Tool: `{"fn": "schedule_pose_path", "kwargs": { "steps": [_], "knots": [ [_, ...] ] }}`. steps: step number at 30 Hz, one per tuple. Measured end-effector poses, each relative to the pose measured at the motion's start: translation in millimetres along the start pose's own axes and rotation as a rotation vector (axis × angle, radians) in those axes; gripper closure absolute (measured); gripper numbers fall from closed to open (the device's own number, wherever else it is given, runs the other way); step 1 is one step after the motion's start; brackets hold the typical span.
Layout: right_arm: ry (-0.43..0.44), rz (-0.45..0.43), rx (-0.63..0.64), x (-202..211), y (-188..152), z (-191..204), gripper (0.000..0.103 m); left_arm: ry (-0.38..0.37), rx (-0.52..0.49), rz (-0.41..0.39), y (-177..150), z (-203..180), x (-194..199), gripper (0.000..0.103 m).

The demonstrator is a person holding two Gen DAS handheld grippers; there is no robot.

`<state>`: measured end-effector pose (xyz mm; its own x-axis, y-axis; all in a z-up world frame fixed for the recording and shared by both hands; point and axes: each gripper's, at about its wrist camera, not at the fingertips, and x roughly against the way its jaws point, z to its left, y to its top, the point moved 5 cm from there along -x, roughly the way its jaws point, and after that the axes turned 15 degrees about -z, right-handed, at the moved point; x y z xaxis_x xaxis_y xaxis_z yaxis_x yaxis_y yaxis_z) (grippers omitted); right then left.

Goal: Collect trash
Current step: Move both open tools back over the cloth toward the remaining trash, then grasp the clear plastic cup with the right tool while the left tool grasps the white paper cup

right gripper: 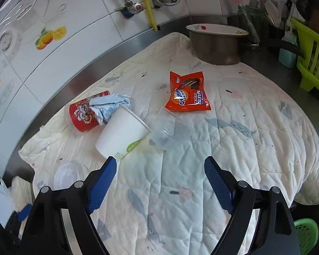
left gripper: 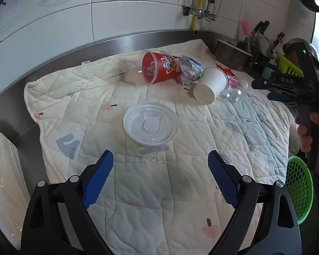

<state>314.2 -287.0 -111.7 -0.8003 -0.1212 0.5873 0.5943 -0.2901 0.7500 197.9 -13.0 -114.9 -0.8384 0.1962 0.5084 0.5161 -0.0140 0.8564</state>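
A red cup [left gripper: 159,68] lies on its side on the quilted cloth [left gripper: 180,180], its mouth open toward the left camera. I see nothing inside it. A crumpled silver wrapper [left gripper: 190,70] rests against its far end. Just beside that lies a white paper cup [left gripper: 210,85], also tipped over — only its bottom shows from the left, so what is in it is hidden. A clear plastic cup [right gripper: 165,133] lies next to it and is hard to make out, because the cloth shows right through it.

A round clear lid [left gripper: 151,124] sits flat on the cloth, near the left gripper [left gripper: 160,180]. An orange snack packet [right gripper: 187,92] lies flat, well apart from the cups. Behind it stands a metal pot [right gripper: 217,44] with a plate on top, so its inside is hidden.

A green basket [left gripper: 298,189] peeks in at the edge, mostly cut off.

The left gripper's tongs stand wide apart with nothing between them. The right gripper [right gripper: 160,180] is the same — wide apart over bare cloth, touching nothing.
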Motion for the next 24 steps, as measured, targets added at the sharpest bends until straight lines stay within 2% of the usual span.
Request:
{"fn": "schedule_pose_path", "kwargs": {
  "steps": [7,13,17,18,20,24],
  "knots": [
    [0.004,0.048,-0.208,-46.3,17.8,-10.4,0.029,0.007,0.027,0.006,-3.1,17.2,-3.7,0.014],
    [-0.049,0.065,-0.294,-71.2,17.4,-20.6,0.029,0.014,0.043,0.015,-7.5,26.3,-7.9,0.014],
    [-0.057,0.085,-0.377,-83.6,12.7,-30.0,0.035,0.011,0.046,0.017,-7.7,27.3,-10.0,0.014],
    [-0.055,0.091,-0.399,-85.9,10.7,-32.6,0.036,0.011,0.044,0.017,-7.3,26.5,-10.3,0.014],
    [-0.045,0.099,-0.464,-89.3,6.8,-40.2,0.043,0.007,0.042,0.016,-6.0,24.6,-11.0,0.014],
    [-0.003,0.095,-0.534,-92.6,4.4,-50.6,0.045,-0.001,0.031,0.01,0.3,18.1,-13.9,0.014]
  ]
}}
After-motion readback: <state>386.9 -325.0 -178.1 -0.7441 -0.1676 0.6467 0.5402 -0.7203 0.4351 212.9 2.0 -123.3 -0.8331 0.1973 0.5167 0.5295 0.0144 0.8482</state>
